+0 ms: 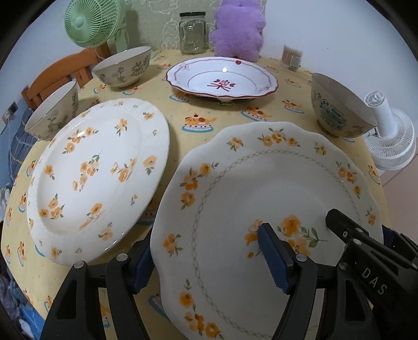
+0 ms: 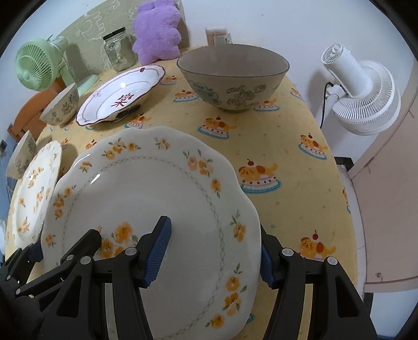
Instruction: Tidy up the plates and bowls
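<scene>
Scalloped plate [image 1: 261, 188]: lay nearest, at six o'clock on the table [image 2: 287, 146], orange flowers round its rim.
Left gripper [image 1: 209, 264]: straddled the scalloped plate's left rim, one blue pad under or outside the edge, the other above the plate face; whether the pads pressed I could not tell.
Right gripper [image 2: 211, 253]: straddled the right rim likewise, one pad over the face, one outside the edge; grip not clear either.
Round flowered plate [image 1: 99, 170]: sat at nine o'clock, just beside the scalloped plate and not stacked on it.
Left bowls: one bowl [image 1: 54, 112] at ten o'clock by the table edge, another bowl [image 1: 125, 66] at eleven, apart from each other.
Red-trimmed dish [image 1: 222, 78]: stood alone at twelve o'clock, further back.
Right bowl [image 2: 232, 78]: stood alone at two o'clock.
Background: jar [image 1: 192, 32], purple plush [image 1: 237, 28], green fan [image 1: 88, 21] at the far edge.
Progress: judged barely begun; nothing nested yet, three plates and three bowls left to gather, the scalloped plate seemingly first.
</scene>
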{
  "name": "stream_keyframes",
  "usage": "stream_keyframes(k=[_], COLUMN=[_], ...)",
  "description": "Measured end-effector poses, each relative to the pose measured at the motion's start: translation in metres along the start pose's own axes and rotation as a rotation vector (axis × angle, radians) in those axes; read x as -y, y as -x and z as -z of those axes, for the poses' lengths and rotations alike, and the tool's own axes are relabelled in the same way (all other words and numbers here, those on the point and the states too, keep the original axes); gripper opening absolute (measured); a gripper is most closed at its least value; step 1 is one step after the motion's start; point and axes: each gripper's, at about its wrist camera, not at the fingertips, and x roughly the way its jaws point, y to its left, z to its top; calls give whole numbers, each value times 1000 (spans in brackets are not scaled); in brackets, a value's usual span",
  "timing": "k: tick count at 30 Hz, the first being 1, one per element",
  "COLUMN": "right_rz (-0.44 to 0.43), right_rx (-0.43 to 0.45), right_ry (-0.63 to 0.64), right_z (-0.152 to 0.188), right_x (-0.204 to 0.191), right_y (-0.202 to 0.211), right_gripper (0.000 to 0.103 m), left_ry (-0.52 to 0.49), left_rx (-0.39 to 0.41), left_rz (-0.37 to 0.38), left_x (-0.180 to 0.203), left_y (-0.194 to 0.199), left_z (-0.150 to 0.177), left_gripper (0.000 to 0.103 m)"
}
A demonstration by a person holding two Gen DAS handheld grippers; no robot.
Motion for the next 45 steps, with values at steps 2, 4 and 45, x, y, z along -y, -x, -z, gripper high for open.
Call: stream_keyframes(k=[2,4,45], right_rz=[-6,-22,62], right_rx=[-6,-11,157], right_ry=[7,7,-112], right_z=[-1,-1,-11], right_x=[1,3,-209], right_y=[0,2,69], right_gripper=[64,64,65], left_ry=[-20,-34,-67], left_rx=[0,-7,127], left_rz=[-28,-36,99], left_x=[3,4,-208], left_y=[2,4,60], left_z=[0,3,-55], left_gripper=[74,75,79])
